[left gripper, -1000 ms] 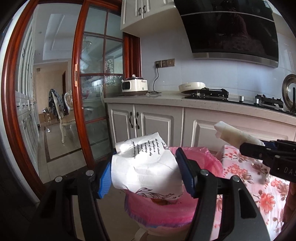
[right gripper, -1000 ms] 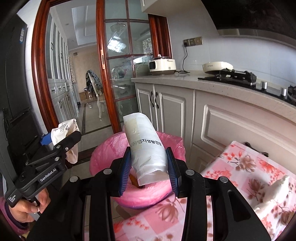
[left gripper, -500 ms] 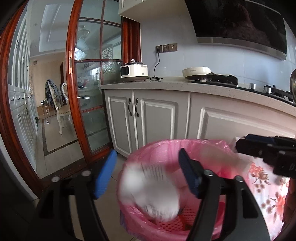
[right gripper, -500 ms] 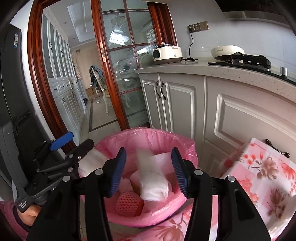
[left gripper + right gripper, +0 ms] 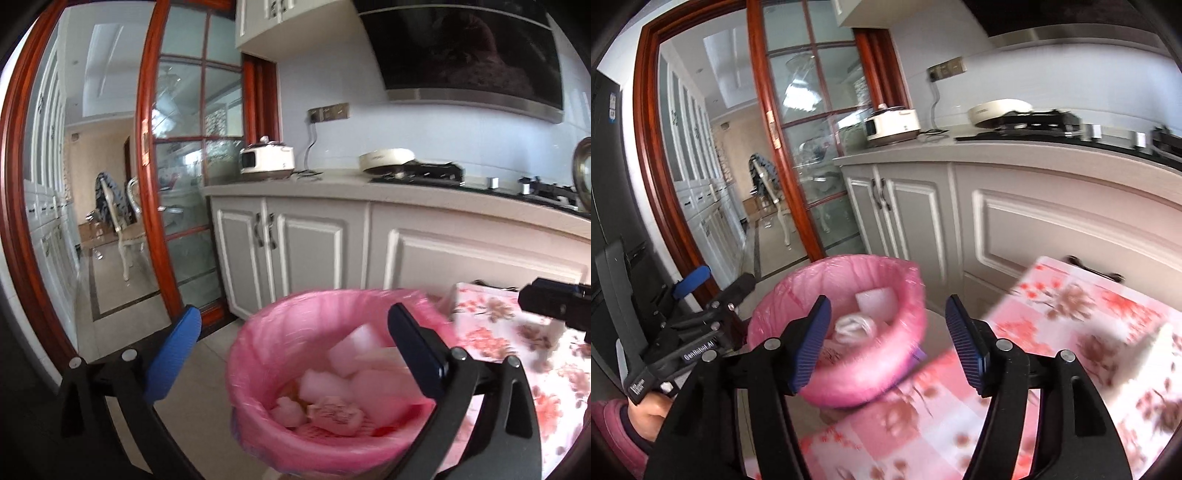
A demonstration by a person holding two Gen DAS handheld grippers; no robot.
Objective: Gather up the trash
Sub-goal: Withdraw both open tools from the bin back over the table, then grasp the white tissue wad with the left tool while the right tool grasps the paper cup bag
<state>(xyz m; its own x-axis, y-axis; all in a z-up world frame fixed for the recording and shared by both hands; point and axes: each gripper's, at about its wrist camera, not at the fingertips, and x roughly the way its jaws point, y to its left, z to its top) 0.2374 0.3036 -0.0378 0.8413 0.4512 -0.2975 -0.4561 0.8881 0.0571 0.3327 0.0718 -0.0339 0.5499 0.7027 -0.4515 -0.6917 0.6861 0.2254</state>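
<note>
**Helper:** Where do things stand?

**Me:** My left hand-held gripper (image 5: 293, 341) has its jaws opening wide with nothing between them, just above the pink-lined trash bin (image 5: 258, 339). My right hand-held gripper (image 5: 886, 339) is also opening and carries nothing. The trash (image 5: 332, 398) lies inside the bin: white foam pieces and crumpled paper.

**Helper:** Anything left to collect?

**Me:** A pale, blurred scrap (image 5: 1156, 354) lies on the flowered table (image 5: 1052, 314) beside the bin. I can't tell what it is.

**Helper:** How will it handle?

**Me:** I'd judge it light and soft, like the rest. It should crush easily, so I'd pinch it across its middle and squeeze gently. It shouldn't slip, though a loose piece might flutter off near the bin's rim.
</note>
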